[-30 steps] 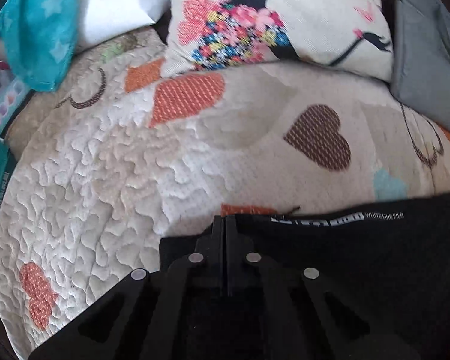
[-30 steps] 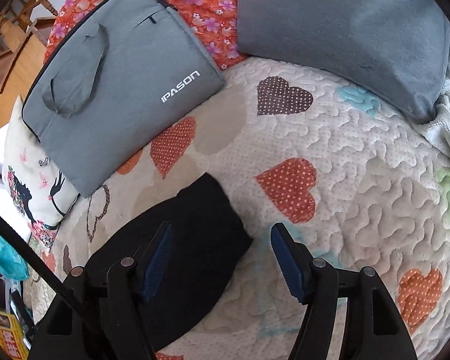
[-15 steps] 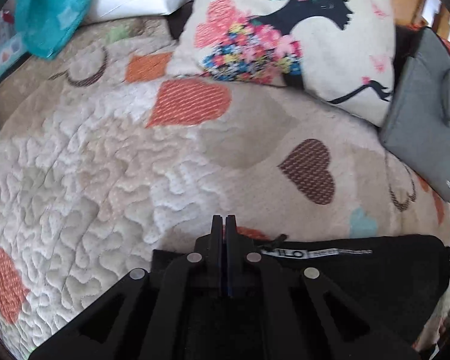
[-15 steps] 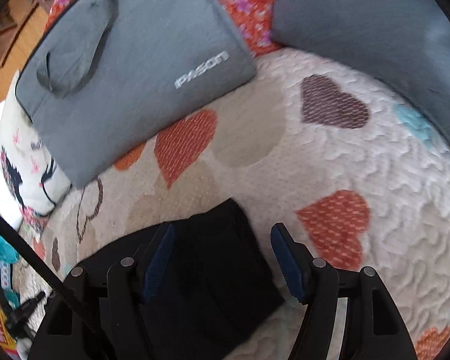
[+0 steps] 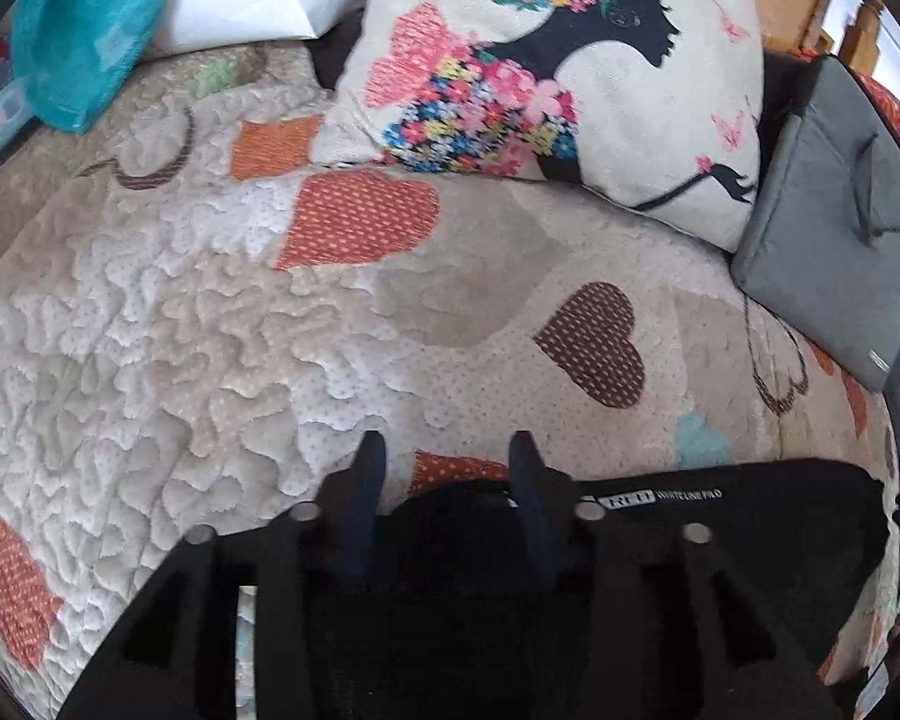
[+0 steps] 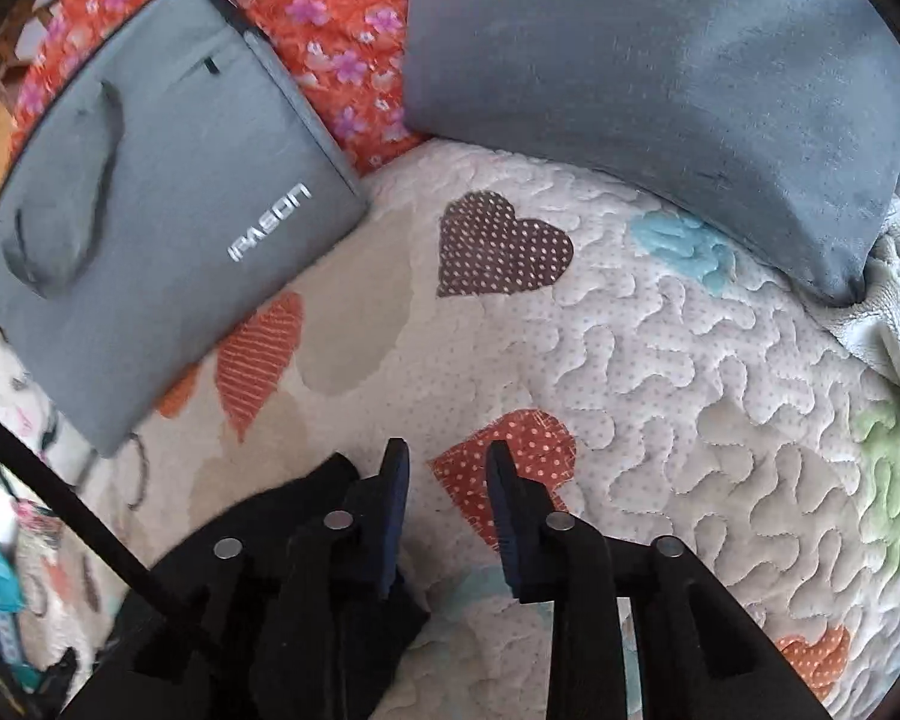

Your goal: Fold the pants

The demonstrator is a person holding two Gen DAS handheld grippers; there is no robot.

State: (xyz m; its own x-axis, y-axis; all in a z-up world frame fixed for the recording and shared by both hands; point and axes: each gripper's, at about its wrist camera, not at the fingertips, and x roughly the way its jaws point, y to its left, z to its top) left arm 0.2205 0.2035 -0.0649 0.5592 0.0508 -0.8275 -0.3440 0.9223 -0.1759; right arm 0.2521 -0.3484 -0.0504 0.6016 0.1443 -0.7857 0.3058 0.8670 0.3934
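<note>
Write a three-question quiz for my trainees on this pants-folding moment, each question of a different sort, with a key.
1. True or false: the left gripper is clamped shut on the black pants.
2. Multiple choice: what lies between the fingers of the right gripper? A) the pants B) bare quilt C) the grey laptop bag
3. Fill in: the pillow printed with a flowered silhouette leans against the grey ____.

Key
1. False: its jaws stand apart, having just opened, with the pants' edge low between them.
2. B: the pants lie left of its fingers; its jaws have just narrowed.
3. Laptop bag.
</note>
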